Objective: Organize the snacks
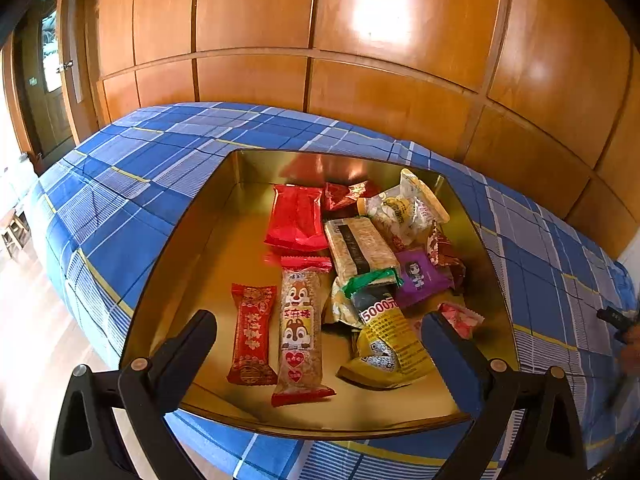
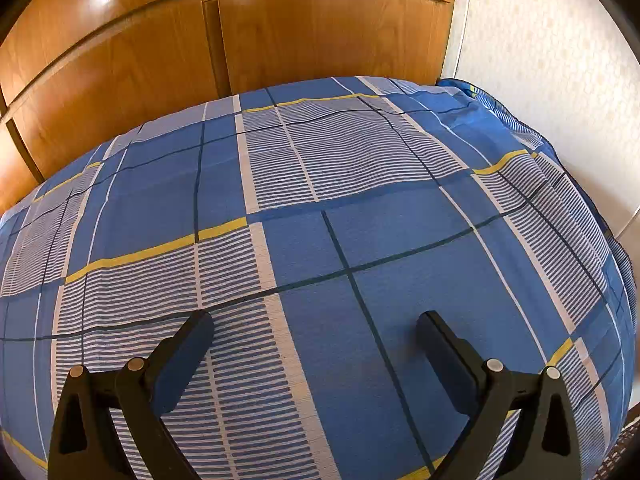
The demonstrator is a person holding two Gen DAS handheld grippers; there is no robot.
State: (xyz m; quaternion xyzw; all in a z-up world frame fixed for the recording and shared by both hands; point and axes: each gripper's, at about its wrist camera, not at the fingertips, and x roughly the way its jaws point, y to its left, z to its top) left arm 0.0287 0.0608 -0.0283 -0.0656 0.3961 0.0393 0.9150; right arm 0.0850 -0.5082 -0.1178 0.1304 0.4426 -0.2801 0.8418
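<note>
The snacks (image 1: 360, 264) lay in the gold tin (image 1: 236, 160) on the bed, right in front of the open, empty left gripper (image 1: 318, 322), while the right gripper (image 2: 314, 322), also open and empty, faced only bare blanket (image 2: 360, 240), probably farther away.

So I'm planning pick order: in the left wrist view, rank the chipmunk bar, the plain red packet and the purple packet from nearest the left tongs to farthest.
1. Chipmunk bar, between the left tongs.
2. Purple packet, right of middle.
3. Plain red packet, toward the tin's far side.

Shiny gold metal tin (image 1: 240, 168); woven cloth sheet (image 2: 400, 240); glossy wood panels (image 1: 256, 8).
</note>
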